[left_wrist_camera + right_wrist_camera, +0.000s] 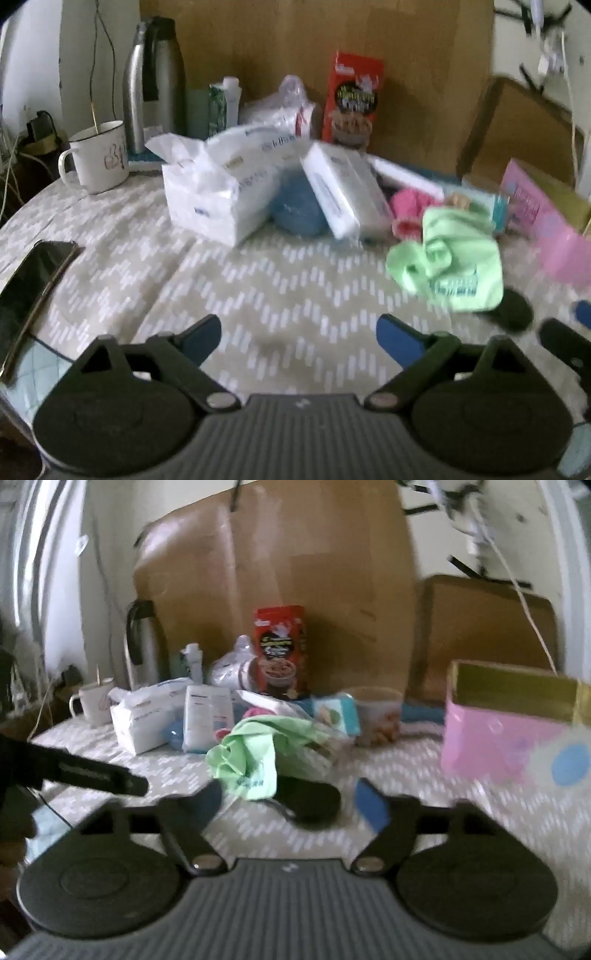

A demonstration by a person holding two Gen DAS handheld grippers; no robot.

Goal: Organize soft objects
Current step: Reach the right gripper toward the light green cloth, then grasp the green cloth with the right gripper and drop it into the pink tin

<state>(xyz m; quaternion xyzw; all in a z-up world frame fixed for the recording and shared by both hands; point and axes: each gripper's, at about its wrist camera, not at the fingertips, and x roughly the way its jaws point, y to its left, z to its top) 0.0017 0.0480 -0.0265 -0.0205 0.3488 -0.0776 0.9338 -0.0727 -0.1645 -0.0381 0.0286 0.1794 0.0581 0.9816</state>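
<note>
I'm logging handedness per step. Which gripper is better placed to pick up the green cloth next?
Probably right. The right gripper is open with the green cloth just ahead of its fingertips; the left gripper, also open, has the cloth off to its right.

**Cloth, plastic film and metal on a covered worktop**

The worktop (258, 295) wore a matt woven cloth with a pale chevron print. The green cloth (448, 258) looked soft, thin and crumpled. The tissue packs (221, 192) were wrapped in glossy plastic film. The flask (155, 81) was brushed metal with a dull sheen. The mug (98, 162) looked like smooth white enamel. The cereal box (351, 103) was glossy printed card; the panel (332, 37) behind it was plain matt cardboard. The phone (29, 288) had a glossy dark face. The tongs (299, 336) were matt black plastic with blue pads (395, 338).
</note>
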